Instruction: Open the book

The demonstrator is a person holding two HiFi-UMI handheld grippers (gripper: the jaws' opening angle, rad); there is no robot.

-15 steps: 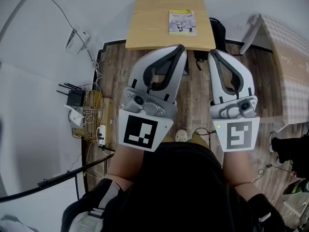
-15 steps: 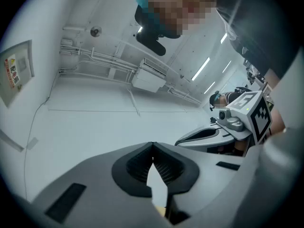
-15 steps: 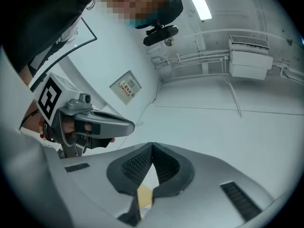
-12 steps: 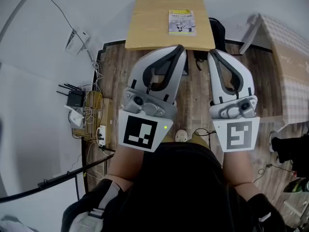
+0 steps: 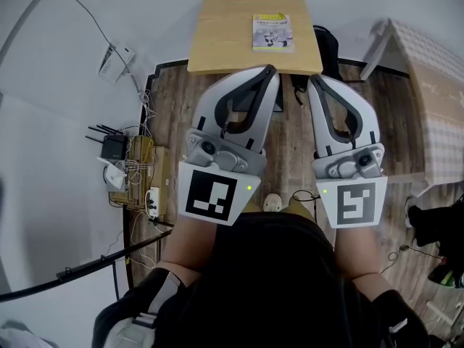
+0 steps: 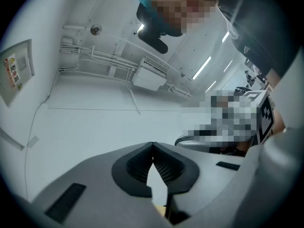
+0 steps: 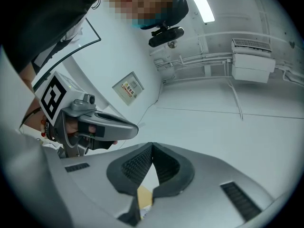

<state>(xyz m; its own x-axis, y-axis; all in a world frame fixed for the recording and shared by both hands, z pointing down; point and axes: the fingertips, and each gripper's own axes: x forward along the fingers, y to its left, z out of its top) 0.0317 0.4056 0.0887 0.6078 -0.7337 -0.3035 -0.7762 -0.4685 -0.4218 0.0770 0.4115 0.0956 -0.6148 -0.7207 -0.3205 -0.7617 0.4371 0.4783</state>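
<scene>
A closed book (image 5: 274, 32) with a yellow and white illustrated cover lies on the right part of a small wooden table (image 5: 221, 38) at the top of the head view. Both grippers are held in front of the person, short of the table and apart from the book. My left gripper (image 5: 271, 70) has its jaws together with nothing in them, as its own view (image 6: 152, 144) confirms. My right gripper (image 5: 315, 80) is shut and empty as well (image 7: 152, 145). Both gripper views look up at the wall and ceiling; the book is not in them.
A router (image 5: 114, 148), cables and a power strip (image 5: 152, 201) lie on the floor at the left wall. A dark bag (image 5: 327, 46) stands beside the table's right edge. A table under a checked cloth (image 5: 435, 93) is at far right. Wooden floor lies between me and the table.
The right gripper has edged slightly to the left. The left gripper and the book have not moved.
</scene>
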